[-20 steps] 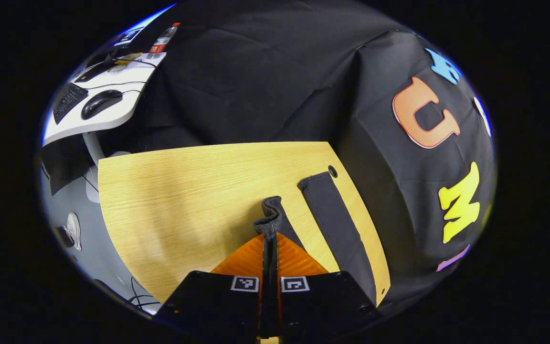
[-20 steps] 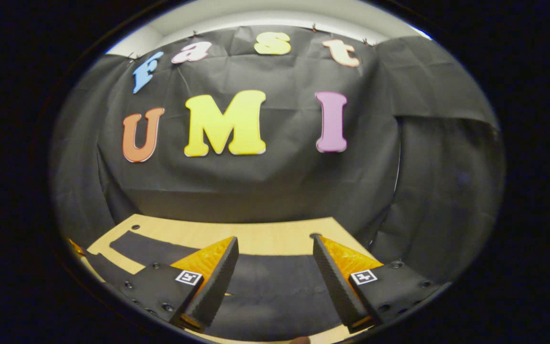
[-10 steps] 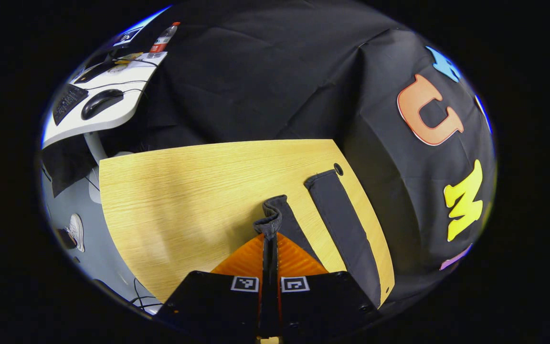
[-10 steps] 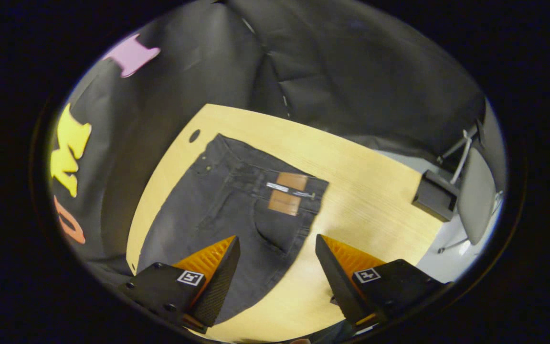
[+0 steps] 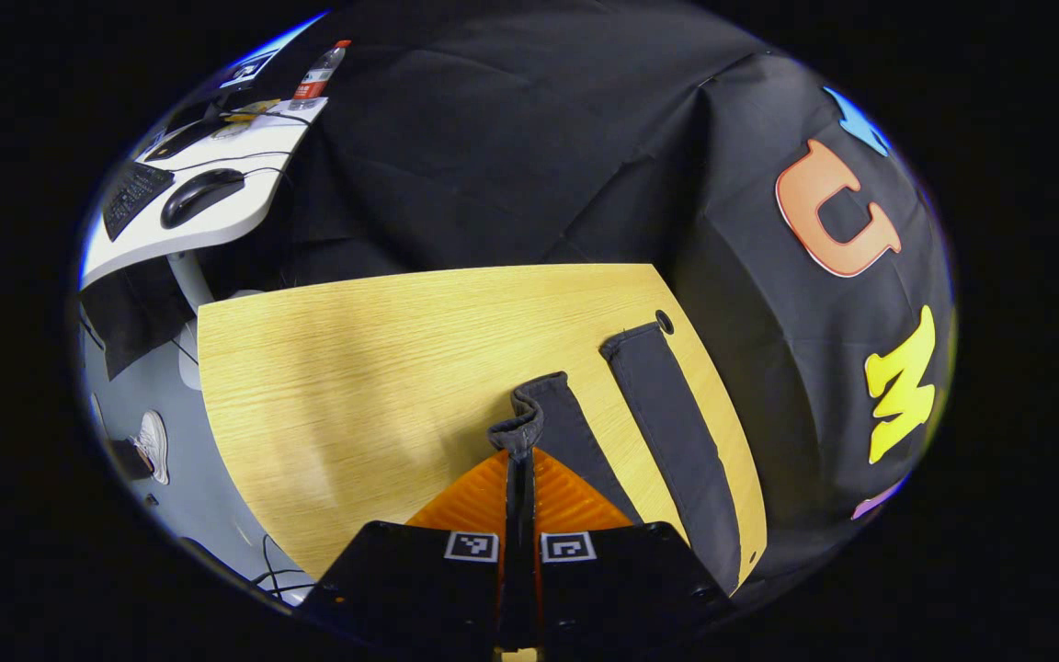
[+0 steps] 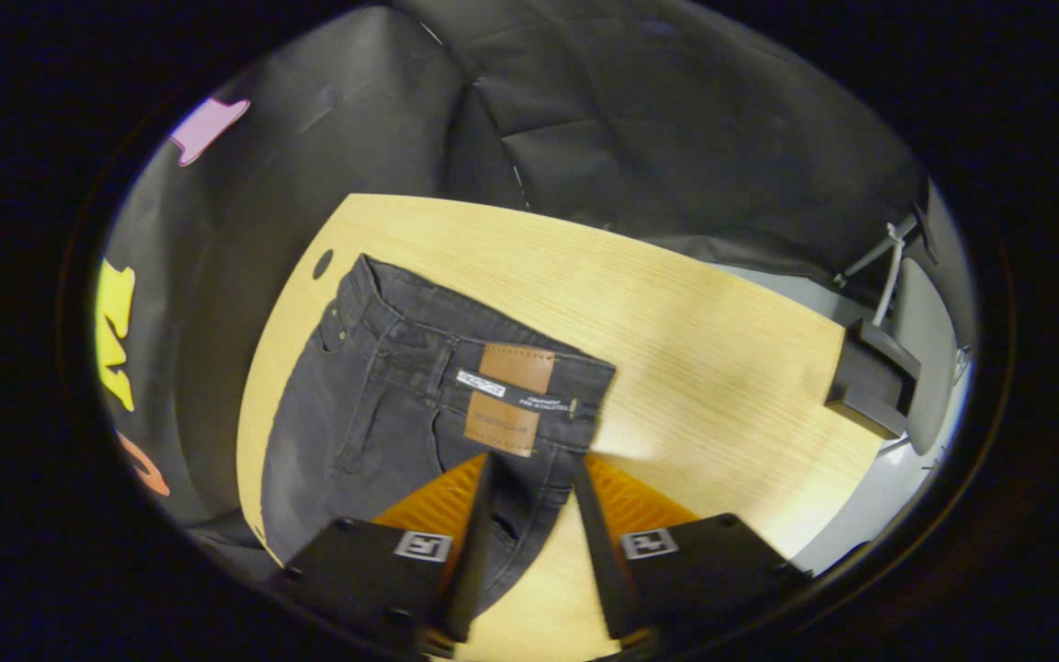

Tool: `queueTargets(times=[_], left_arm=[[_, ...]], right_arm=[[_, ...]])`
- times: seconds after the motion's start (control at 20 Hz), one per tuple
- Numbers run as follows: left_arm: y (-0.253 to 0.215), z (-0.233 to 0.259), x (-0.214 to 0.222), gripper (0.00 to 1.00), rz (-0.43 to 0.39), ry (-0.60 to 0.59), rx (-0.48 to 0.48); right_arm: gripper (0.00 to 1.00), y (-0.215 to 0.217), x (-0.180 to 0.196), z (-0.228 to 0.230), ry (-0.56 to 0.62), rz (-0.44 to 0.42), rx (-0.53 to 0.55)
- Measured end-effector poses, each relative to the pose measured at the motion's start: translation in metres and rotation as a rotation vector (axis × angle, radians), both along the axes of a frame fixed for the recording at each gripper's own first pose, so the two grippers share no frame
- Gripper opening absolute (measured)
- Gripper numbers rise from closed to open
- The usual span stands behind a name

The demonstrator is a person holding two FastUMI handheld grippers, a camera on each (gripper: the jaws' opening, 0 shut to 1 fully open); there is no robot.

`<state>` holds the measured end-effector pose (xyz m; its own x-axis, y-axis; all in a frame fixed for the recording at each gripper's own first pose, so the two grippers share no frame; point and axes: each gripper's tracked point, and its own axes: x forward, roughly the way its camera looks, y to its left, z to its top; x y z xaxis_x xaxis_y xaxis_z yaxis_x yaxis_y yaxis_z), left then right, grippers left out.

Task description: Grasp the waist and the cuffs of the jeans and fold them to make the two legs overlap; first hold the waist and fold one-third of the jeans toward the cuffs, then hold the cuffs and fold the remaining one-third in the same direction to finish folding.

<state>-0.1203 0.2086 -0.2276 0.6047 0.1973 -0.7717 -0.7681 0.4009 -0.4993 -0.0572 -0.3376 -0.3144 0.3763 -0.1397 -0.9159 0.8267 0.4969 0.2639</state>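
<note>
- 2 tongs in play: left tongs (image 5: 518, 450) are clamped tight on a bunched cuff (image 5: 520, 418) of the black jeans (image 6: 419, 405); right tongs (image 6: 529, 496) are part open, narrower than 0.5 s ago, holding nothing, with the near waist edge lying between their fingers.
- Jeans lie flat on the wooden worktop (image 5: 355, 368), waist (image 6: 483, 354) toward the right tongs, brown leather patch (image 6: 506, 400) face up.
- In the left gripper view 2 legs are apart: near leg runs up to the gripped cuff, far leg (image 5: 667, 423) lies beside it near the worktop's edge by a cable hole (image 5: 665, 322).
- Step in hand, as I judge it: first fold, making the legs overlap; cuff side is secured, waist side not yet grasped.
- Next move likely needs the right tongs to close fully on the near waist corner, then both lift and carry the near half over onto the far half. Risk: thick waistband slips if pinched shallow.
- Versus 1.0 s ago: right gripper view faced the booth wall, now looks down on the waist. Left view has barely changed, with the same clamp on the cuff and the leg a touch more stretched.
- Off the worktop: white desk (image 5: 217, 216) with mouse (image 5: 203, 193), chair (image 6: 916, 368).
</note>
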Motion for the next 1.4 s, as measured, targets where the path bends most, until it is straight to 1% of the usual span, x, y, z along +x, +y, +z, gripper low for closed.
queueTargets(times=[0.05, 0.1, 0.15, 0.25, 0.35, 0.4, 0.45, 0.5, 0.55, 0.6, 0.65, 0.7, 0.75, 0.8, 0.9, 0.95, 1.05, 1.1, 1.25, 1.3, 1.4], left_arm=[[0.001, -0.001, 0.0, 0.03, 0.001, 0.001, -0.001], [0.001, -0.003, 0.0, 0.03, 0.003, 0.002, -0.006], [0.002, -0.004, 0.0, 0.03, 0.011, 0.002, -0.015], [0.002, -0.003, 0.001, 0.03, 0.037, -0.004, -0.044], [0.005, 0.0, 0.004, 0.03, 0.07, -0.016, -0.076], [0.007, 0.002, 0.006, 0.03, 0.085, -0.024, -0.093], [0.009, 0.004, 0.01, 0.03, 0.099, -0.031, -0.106], [0.011, 0.007, 0.014, 0.03, 0.11, -0.036, -0.118], [0.012, 0.01, 0.019, 0.03, 0.119, -0.04, -0.129], [0.014, 0.013, 0.025, 0.03, 0.125, -0.046, -0.138], [0.016, 0.018, 0.035, 0.03, 0.127, -0.056, -0.143], [0.019, 0.022, 0.045, 0.03, 0.126, -0.063, -0.143], [0.023, 0.026, 0.057, 0.03, 0.127, -0.067, -0.142], [0.027, 0.03, 0.072, 0.03, 0.135, -0.081, -0.148], [0.034, 0.033, 0.107, 0.03, 0.137, -0.101, -0.151], [0.038, 0.032, 0.122, 0.03, 0.133, -0.092, -0.144], [0.044, 0.021, 0.148, 0.03, 0.13, -0.067, -0.152], [0.045, 0.015, 0.16, 0.03, 0.143, -0.048, -0.169], [0.048, 0.004, 0.197, 0.03, 0.213, -0.02, -0.235], [0.048, 0.001, 0.212, 0.03, 0.218, -0.019, -0.248], [0.047, -0.003, 0.239, 0.03, 0.189, -0.012, -0.235]], right_arm=[[0.18, 0.0, 0.0, -0.002, -0.006, -0.004, -0.003], [0.19, -0.001, -0.001, 0.0, -0.01, 0.001, -0.001], [0.14, -0.001, 0.0, -0.002, -0.011, 0.011, -0.007], [0.14, 0.0, 0.002, 0.003, -0.034, 0.013, -0.008], [0.14, 0.003, 0.01, 0.018, -0.095, -0.004, 0.027], [0.1, 0.004, 0.014, 0.026, -0.125, -0.015, 0.053], [0.14, 0.004, 0.02, 0.036, -0.166, -0.027, 0.073], [0.1, 0.004, 0.028, 0.047, -0.208, -0.036, 0.09], [0.1, 0.006, 0.037, 0.057, -0.244, -0.041, 0.102], [0.13, 0.008, 0.048, 0.068, -0.276, -0.04, 0.11], [0.13, 0.011, 0.059, 0.08, -0.305, -0.034, 0.111], [0.13, 0.014, 0.073, 0.089, -0.327, -0.02, 0.11], [0.1, 0.018, 0.087, 0.098, -0.344, -0.004, 0.107], [0.13, 0.022, 0.103, 0.107, -0.364, 0.008, 0.105], [0.13, 0.026, 0.136, 0.117, -0.395, 0.03, 0.092], [0.13, 0.029, 0.152, 0.119, -0.403, 0.036, 0.089], [0.13, 0.032, 0.182, 0.122, -0.423, 0.028, 0.089], [0.13, 0.032, 0.197, 0.119, -0.43, 0.019, 0.091], [0.13, 0.033, 0.233, 0.113, -0.44, -0.01, 0.097], [0.17, 0.032, 0.244, 0.109, -0.438, -0.012, 0.094], [0.14, 0.029, 0.262, 0.097, -0.423, -0.02, 0.088]])
